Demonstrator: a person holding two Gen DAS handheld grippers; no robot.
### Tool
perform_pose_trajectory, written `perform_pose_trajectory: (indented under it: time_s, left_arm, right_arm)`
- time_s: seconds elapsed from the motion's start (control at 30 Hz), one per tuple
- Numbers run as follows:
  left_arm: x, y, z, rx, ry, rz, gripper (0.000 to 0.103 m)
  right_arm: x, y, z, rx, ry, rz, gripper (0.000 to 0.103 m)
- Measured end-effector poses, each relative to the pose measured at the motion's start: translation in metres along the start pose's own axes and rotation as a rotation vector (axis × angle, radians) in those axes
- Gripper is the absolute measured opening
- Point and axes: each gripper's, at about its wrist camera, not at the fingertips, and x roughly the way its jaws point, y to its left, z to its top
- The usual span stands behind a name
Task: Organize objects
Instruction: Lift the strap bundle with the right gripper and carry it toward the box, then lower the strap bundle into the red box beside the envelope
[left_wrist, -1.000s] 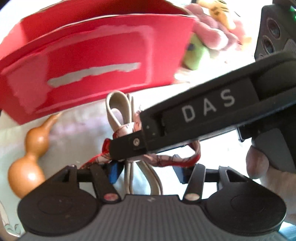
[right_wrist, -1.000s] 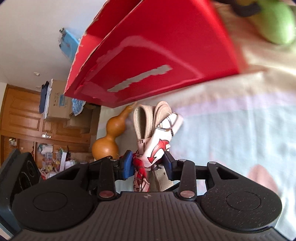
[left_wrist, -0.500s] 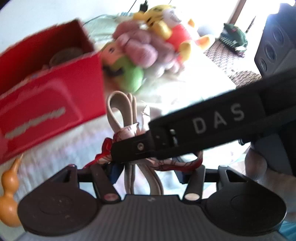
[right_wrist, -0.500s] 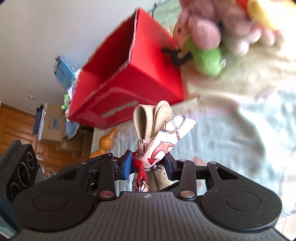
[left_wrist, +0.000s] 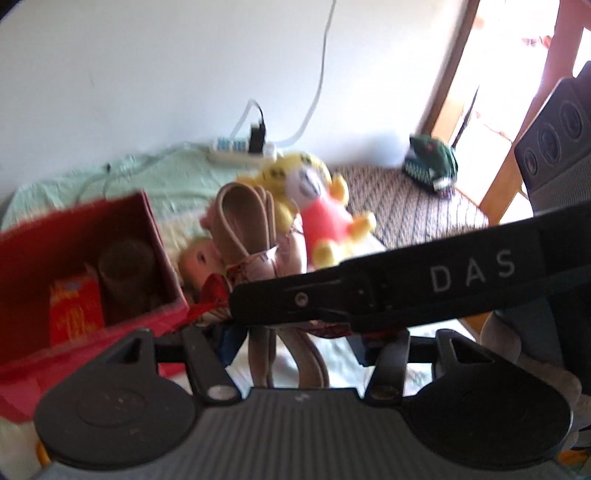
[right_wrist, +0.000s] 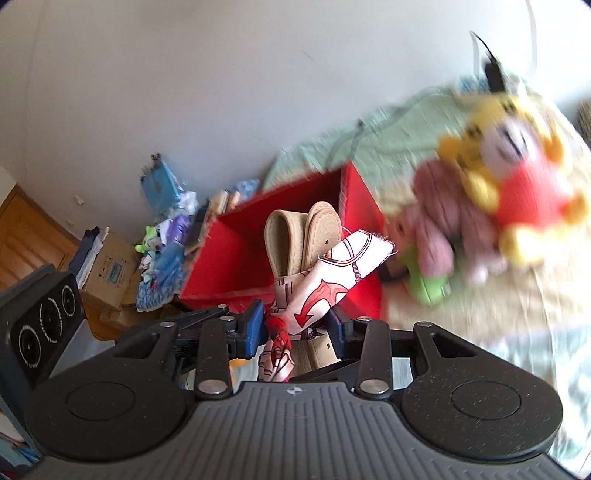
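box (right_wrist: 360, 206) red; belt (right_wrist: 295, 236) beige/tan; cloth (right_wrist: 332, 273) white with red motifs and brown line print; tiger plush (right_wrist: 517, 162) yellow, dark stripes, red shirt; second plush (right_wrist: 439, 229) pink with green part; bedsheet (right_wrist: 388, 144) pale mint; woven seat (left_wrist: 406, 206) dark/cream weave; toy on it (left_wrist: 432, 162) dark green; hand-held gripper pads (right_wrist: 255, 328) blue

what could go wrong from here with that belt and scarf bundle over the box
1. The right gripper pinches mainly the patterned scarf; the beige belt could slide out short of the red box.
2. The box already holds a dark cup and an orange packet, so the loops might catch on the rim.
3. Both grippers crowd together and could knock.
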Motion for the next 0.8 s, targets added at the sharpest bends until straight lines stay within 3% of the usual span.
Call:
perform_pose_trajectory:
  time_s: [0.23,0.47,0.63,0.8]
  left_arm:
    - [-0.030,0.041,0.025,-0.051,-0.090,0.037,0.053]
    - [-0.046,0.099,0.043,-0.087,-0.121,0.118,0.053]
    - [-0.045,0.149,0.050,-0.117,-0.086,0.162,0.053]
    - [-0.023,0.199,0.046,-0.153,0.016,0.183,0.053]
  right_arm:
    - [0.024,0.030,0.036,-0.145,-0.026,0.040,0.040]
    - [0.074,0.060,0.066,-0.188,-0.006,0.122,0.040]
    - [0.122,0.079,0.083,-0.168,0.039,0.163,0.040]
    - [0.174,0.079,0.090,-0.081,0.128,0.177,0.040]
